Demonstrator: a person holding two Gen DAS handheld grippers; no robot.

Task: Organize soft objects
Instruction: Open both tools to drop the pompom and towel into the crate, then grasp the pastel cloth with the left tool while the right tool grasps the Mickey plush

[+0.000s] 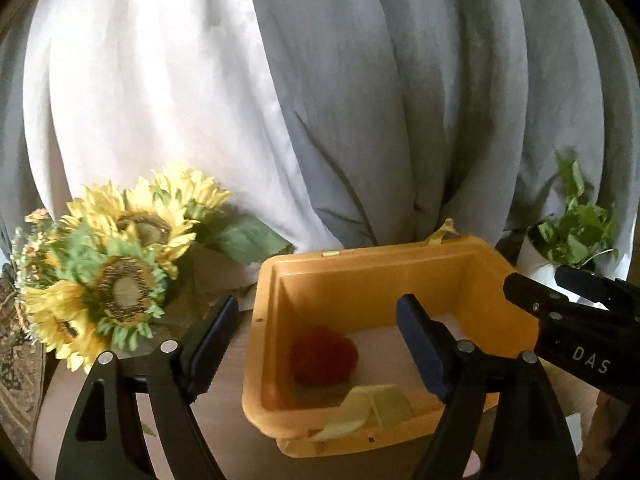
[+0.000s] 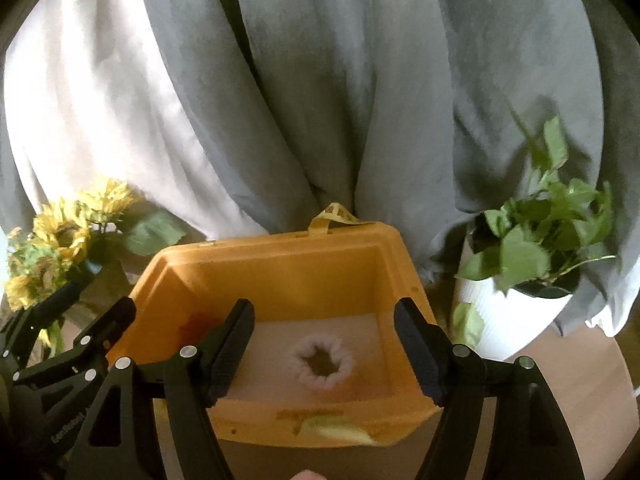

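Left gripper (image 1: 316,344) and right gripper (image 2: 324,344) both spread wide, holding nothing, above one orange bin (image 2: 280,276). Inside: one red plush (image 1: 324,354) near-left, one pink-rimmed soft ring (image 2: 325,364) centre.

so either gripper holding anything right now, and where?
Nothing held. Left gripper and right gripper both open, empty, above the orange bin.

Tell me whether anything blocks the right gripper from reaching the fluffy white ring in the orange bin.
Nothing visible does. The right gripper hangs open over the orange bin, and the fluffy white ring lies uncovered on the bin floor between its fingers, with no lid or other object over it.
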